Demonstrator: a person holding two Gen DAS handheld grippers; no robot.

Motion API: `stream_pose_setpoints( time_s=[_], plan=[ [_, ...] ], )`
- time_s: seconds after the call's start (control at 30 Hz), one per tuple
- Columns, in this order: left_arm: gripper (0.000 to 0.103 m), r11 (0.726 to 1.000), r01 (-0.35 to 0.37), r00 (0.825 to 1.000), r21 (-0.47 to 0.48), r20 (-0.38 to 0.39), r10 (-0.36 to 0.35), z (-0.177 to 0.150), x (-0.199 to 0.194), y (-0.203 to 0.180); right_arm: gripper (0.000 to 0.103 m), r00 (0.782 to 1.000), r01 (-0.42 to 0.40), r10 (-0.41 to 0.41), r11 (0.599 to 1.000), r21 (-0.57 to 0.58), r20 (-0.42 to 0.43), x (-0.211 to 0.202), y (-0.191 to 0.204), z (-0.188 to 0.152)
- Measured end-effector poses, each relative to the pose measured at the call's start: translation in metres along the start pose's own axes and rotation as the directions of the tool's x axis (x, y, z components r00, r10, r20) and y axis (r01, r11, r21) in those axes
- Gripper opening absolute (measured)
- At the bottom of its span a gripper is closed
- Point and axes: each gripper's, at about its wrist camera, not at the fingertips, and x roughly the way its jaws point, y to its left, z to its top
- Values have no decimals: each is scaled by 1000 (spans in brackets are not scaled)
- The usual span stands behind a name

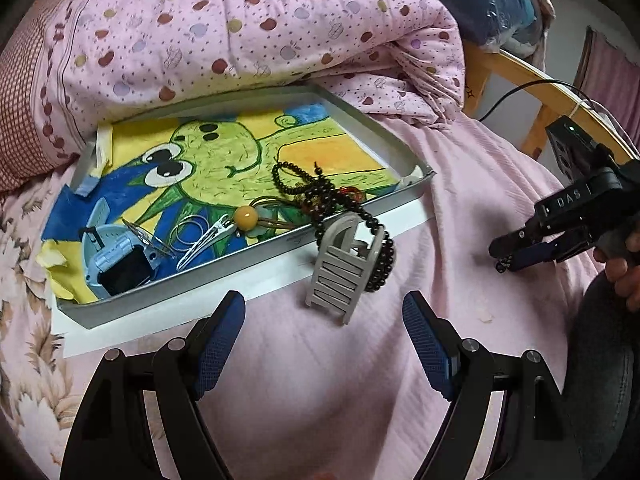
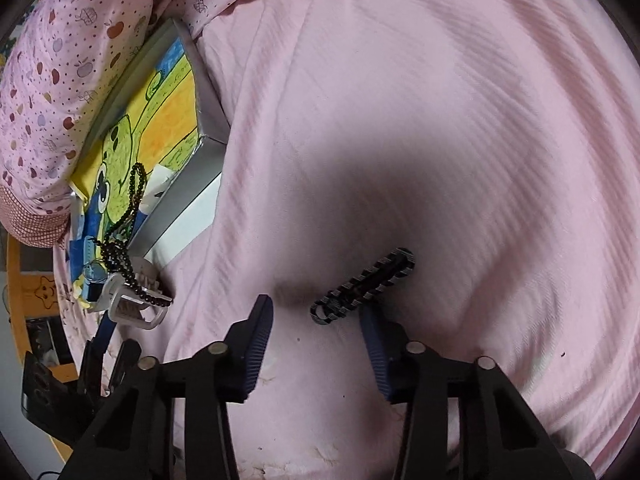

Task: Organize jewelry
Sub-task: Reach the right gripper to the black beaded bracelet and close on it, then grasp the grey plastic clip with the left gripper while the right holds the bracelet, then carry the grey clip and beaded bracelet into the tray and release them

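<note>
A shallow grey tray (image 1: 344, 220) with a frog drawing inside lies on the pink bed. It holds a blue watch (image 1: 116, 252), a silver hair clip (image 1: 204, 240), thin ring hoops (image 1: 192, 232) and a yellow-bead hair tie (image 1: 246, 217). A dark bead necklace (image 1: 320, 196) hangs over the tray's rim onto a grey claw clip (image 1: 344, 268) on the sheet. My left gripper (image 1: 324, 340) is open, just short of the claw clip. My right gripper (image 2: 316, 328) is open over a black patterned hair clip (image 2: 364, 288) on the sheet, which touches the right finger (image 2: 376, 344). The tray (image 2: 180, 192) also shows in the right wrist view.
A folded pink dotted quilt (image 1: 240, 32) lies behind the tray. A wooden bed rail (image 1: 540, 92) and a blue plastic-wrapped bundle (image 1: 480, 4) stand at the back right. A pink sheet (image 2: 440, 120) covers the bed.
</note>
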Motion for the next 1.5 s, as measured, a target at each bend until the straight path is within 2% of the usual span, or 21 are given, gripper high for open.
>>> stream_pose_setpoints(
  time_s=[0.3,0.4,0.43,0.5,0.57,0.6,0.67,0.8,0.87,0.93,1.07,1.17,1.3,1.5],
  plan=[
    [76,1000,2,1000,-15,-1,-2,2,10,3,41,999,-18,14,996,87,39,-1,-11,5],
    [76,1000,-4,1000,-18,-3,4,3,15,4,40,999,5,-9,996,88,44,2,-8,7],
    [76,1000,-4,1000,-21,-1,4,4,16,4,39,998,27,-30,997,74,50,4,-4,8],
    [75,1000,2,1000,-29,6,-2,5,17,5,28,995,65,-68,997,39,70,6,4,8],
    [73,1000,4,1000,-31,18,-4,5,17,6,20,993,77,-75,997,-11,95,9,12,7],
    [68,1000,7,1000,-31,23,-6,6,17,6,14,993,67,-62,997,-44,105,10,17,7],
    [61,999,14,1000,-36,27,-13,7,17,7,14,994,28,-17,994,-104,109,15,28,4],
    [47,998,42,999,-38,36,-40,9,18,8,13,989,24,17,964,-265,150,25,56,-6],
    [39,998,54,998,-26,34,-53,10,19,6,13,988,38,9,953,-302,154,29,63,-9],
    [28,998,67,997,-11,27,-67,9,20,4,13,989,-5,51,952,-305,142,27,63,-9],
    [27,998,66,998,-9,21,-66,9,20,3,13,984,-107,145,948,-299,108,29,65,-11],
    [25,999,46,999,-25,16,-45,9,16,3,13,977,-127,179,928,-350,120,23,77,-14],
    [24,999,4,1000,-34,22,-4,9,6,2,13,956,-179,258,893,-413,143,11,91,-20],
    [23,997,-25,995,-71,93,32,19,-25,1,13,923,-239,346,858,-455,168,-1,102,-22]
  ],
)
